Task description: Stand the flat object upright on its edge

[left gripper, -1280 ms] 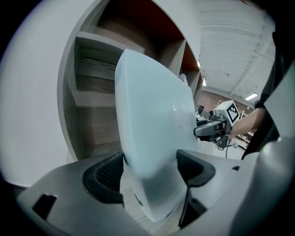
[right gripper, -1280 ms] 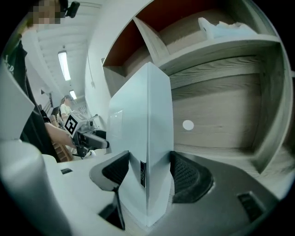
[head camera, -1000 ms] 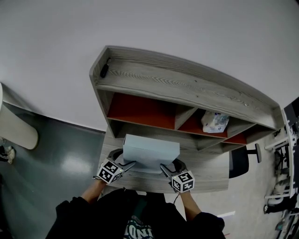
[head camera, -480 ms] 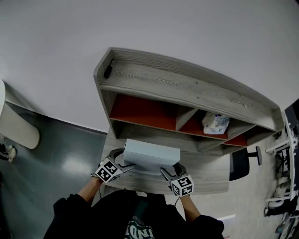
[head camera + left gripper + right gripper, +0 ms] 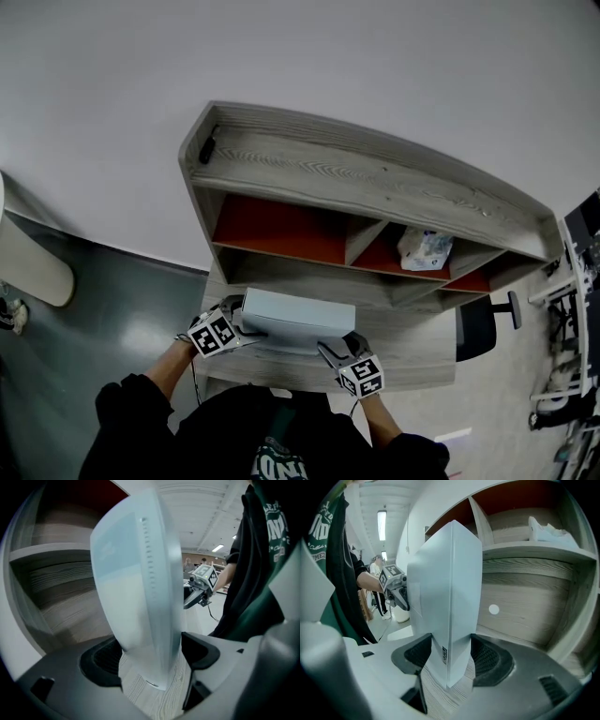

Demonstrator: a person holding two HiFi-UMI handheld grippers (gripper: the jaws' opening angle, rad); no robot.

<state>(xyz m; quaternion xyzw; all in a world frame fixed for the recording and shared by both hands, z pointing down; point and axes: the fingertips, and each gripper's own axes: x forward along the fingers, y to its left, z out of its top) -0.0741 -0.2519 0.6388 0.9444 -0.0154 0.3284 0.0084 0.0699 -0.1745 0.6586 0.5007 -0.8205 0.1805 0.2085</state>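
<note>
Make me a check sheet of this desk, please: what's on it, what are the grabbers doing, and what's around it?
Surface: grey wood-grain desk, under a grey wooden shelf unit with red back panels.
Job's things: pale blue flat box stands upright on its long edge on the desk.
Clutter: white crumpled packet in a shelf cubby; small black object on the shelf unit's top.
Grippers: left gripper open, jaws have just been opening, box end between them; right gripper shut on the box's other end.
Cables: thin dark cable hangs below the right gripper.
Surroundings: black office chair, grey floor, white wall.
</note>
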